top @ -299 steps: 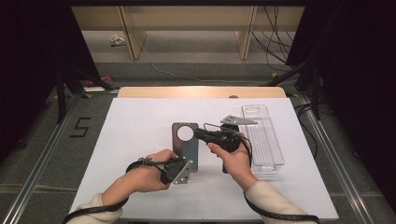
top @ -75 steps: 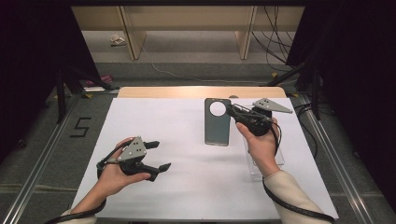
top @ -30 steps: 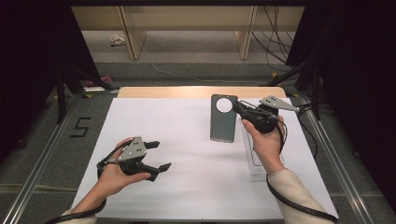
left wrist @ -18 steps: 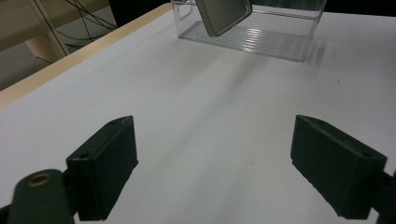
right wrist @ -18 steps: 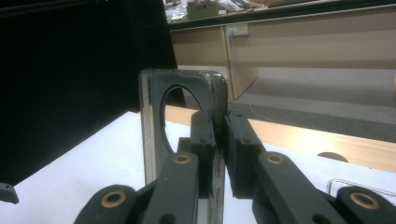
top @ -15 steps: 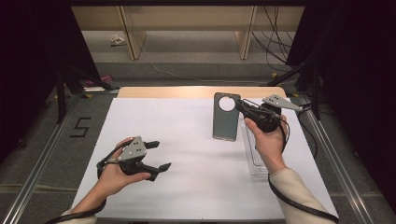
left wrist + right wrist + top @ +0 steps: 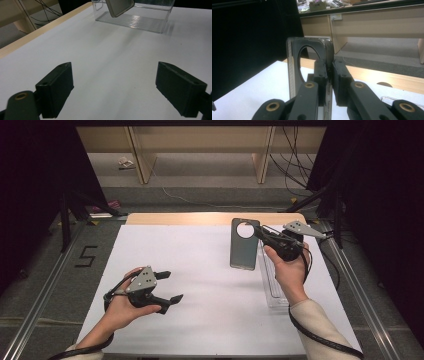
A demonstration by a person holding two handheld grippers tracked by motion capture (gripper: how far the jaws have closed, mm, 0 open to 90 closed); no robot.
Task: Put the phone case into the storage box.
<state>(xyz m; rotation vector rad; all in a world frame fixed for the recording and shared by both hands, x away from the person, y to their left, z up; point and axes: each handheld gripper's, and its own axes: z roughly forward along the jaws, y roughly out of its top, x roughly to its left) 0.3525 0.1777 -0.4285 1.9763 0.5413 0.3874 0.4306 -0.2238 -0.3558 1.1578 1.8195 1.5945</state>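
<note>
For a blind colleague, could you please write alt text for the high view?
The right gripper holds a grey phone case upright above a white table, beside a clear plastic tray. The left gripper rests open and empty, nearer the person.

Phone case [image 7: 244, 245] hangs just left of the clear tray [image 7: 272, 285].

Digit "5" [image 7: 87, 256] marked on grey floor left of table; probably tape. No other legible text.
</note>
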